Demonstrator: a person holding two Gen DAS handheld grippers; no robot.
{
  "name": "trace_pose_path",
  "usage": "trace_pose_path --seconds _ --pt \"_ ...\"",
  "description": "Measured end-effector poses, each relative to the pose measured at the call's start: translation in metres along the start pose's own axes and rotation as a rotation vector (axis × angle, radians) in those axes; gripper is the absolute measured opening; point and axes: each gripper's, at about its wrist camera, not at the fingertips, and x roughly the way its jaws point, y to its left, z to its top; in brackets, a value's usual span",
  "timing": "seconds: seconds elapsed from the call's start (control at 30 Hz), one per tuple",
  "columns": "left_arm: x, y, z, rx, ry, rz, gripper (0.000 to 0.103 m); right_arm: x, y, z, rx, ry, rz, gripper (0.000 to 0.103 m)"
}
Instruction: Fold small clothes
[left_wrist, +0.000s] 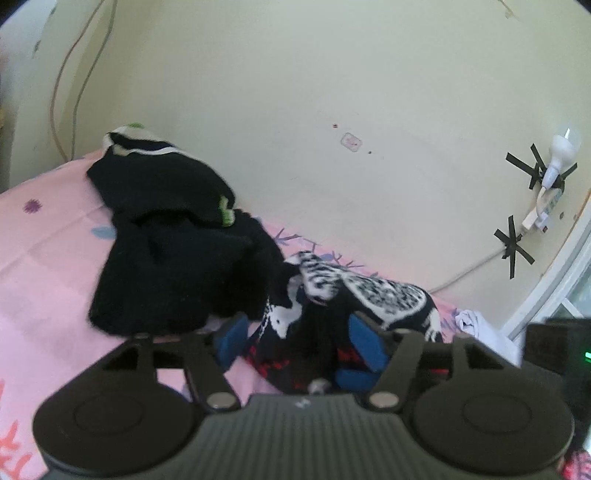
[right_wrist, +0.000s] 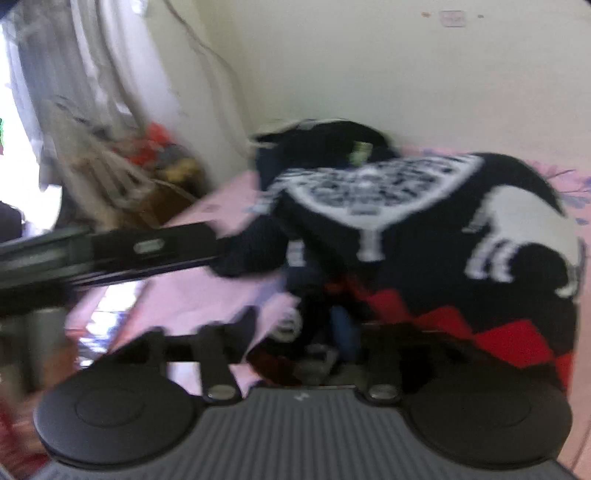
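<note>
A black, white and red patterned garment (left_wrist: 354, 295) lies bunched on the pink bedsheet (left_wrist: 48, 251). My left gripper (left_wrist: 299, 343) has its blue pads apart, with the garment's cloth draped between them. The same garment (right_wrist: 424, 229) fills the blurred right wrist view, draped over my right gripper (right_wrist: 332, 325), whose fingers are hidden in the cloth. A black garment with a green tag (left_wrist: 173, 236) lies just behind on the bed, also in the right wrist view (right_wrist: 332, 144).
A cream wall (left_wrist: 332, 92) runs close behind the bed. A cable and bulb (left_wrist: 554, 162) are taped to it at right. The left gripper's body (right_wrist: 110, 251) crosses the right wrist view. Cluttered items (right_wrist: 147, 166) sit beyond the bed's end.
</note>
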Motion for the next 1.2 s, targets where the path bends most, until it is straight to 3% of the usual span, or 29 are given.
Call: trace_pose_path --seconds 0.07,0.2,0.3,0.43,0.5,0.63,0.73,0.8,0.87,0.93,1.0,1.2 --pt "0.011 -0.008 0.005 0.016 -0.001 -0.01 0.072 -0.02 0.004 -0.003 -0.037 -0.026 -0.024 0.046" --pt "0.029 -0.031 0.017 0.078 -0.016 -0.015 0.07 -0.07 0.002 0.004 -0.099 -0.176 -0.103 0.042" --pt "0.054 -0.035 0.023 0.07 0.038 -0.028 0.049 -0.083 -0.015 0.027 -0.079 -0.244 -0.165 0.04" --pt "0.081 -0.032 0.023 0.048 0.104 -0.007 0.035 -0.048 -0.052 0.054 -0.008 -0.163 -0.25 0.033" --pt "0.095 -0.026 0.021 0.031 0.165 -0.01 0.029 -0.02 -0.063 0.055 -0.021 -0.112 -0.325 0.013" --pt "0.104 -0.024 0.014 0.067 0.171 0.01 0.029 0.001 -0.076 0.05 0.038 -0.1 -0.35 0.01" --pt "0.103 -0.025 0.016 0.071 0.176 0.018 0.032 -0.003 -0.06 0.048 -0.051 -0.115 -0.373 0.019" --pt "0.093 -0.026 0.019 0.071 0.178 0.008 0.047 -0.017 -0.058 0.041 -0.04 -0.183 -0.279 0.052" --pt "0.075 -0.027 0.021 0.089 0.142 0.039 0.099 -0.048 -0.053 0.029 -0.008 -0.272 -0.245 0.056" --pt "0.053 -0.027 0.02 0.107 0.091 0.008 0.103 -0.075 -0.052 0.012 0.013 -0.326 -0.234 0.058" --pt "0.042 -0.022 0.017 0.098 0.105 -0.034 0.103 -0.095 -0.058 -0.013 0.059 -0.345 -0.235 0.063" --pt "0.064 -0.011 -0.002 0.015 0.263 -0.111 0.103 -0.094 -0.086 -0.06 0.233 -0.261 -0.188 0.066"
